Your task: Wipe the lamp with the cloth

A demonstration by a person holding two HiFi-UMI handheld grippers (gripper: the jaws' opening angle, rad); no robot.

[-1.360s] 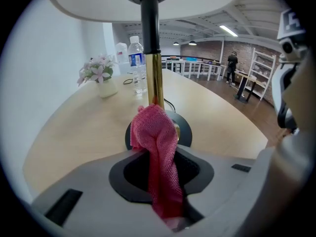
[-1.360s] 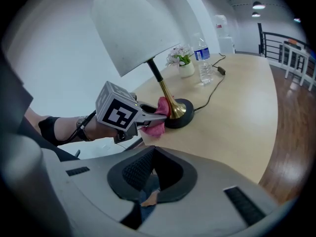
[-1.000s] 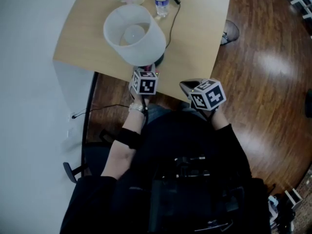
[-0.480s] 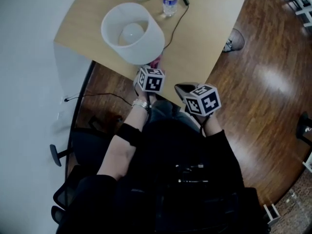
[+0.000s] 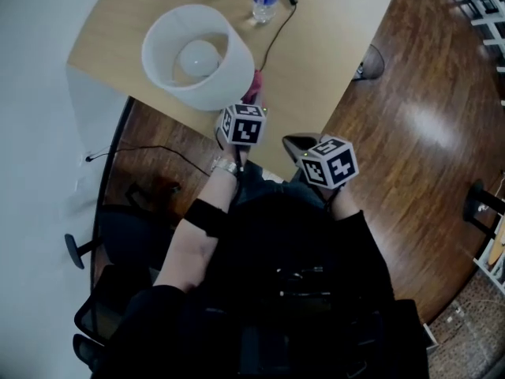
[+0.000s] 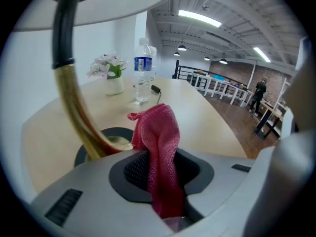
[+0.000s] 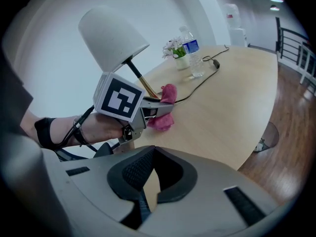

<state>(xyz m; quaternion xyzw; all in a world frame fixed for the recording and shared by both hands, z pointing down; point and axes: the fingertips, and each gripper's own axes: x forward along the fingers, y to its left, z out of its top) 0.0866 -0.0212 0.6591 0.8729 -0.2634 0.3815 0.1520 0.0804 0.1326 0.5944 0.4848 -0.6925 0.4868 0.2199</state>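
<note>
You at the table [image 5: 323,46] edge, cloth at the ready. The lamp [image 5: 229,77] stands nr the near edge at left, its white shade open at the top. Its bent stem [image 6: 74,107] and dark base [image 6: 118,131] sit just beside your L gripper [image 6: 164,181], whose jaws are clamped on the pink cloth [image 6: 158,137]. The cloth pokes out nr the stem, under the shade; touching or not, can't tell. Looks like the wipe is at its stem-and-base stage, or just abt to start. Next move prob calls for pressing the cloth's free fold onto the stem and running along it w/ light force, since the lamp looks top-heavy and close to the edge. Your R gripper [image 7: 148,194], further right by the table's near edge, has its jaws drawn together w/ nothing btwn them; it could steady the base.

Containers, left to right: the shade holds one round bulb [image 5: 197,56]. A small vase [image 6: 114,85] holds pale flowers [image 6: 106,63]. A capped bottle [image 6: 144,68] is clear, fill level not readable. A cable [image 5: 276,34] runs past the bottle.
</note>
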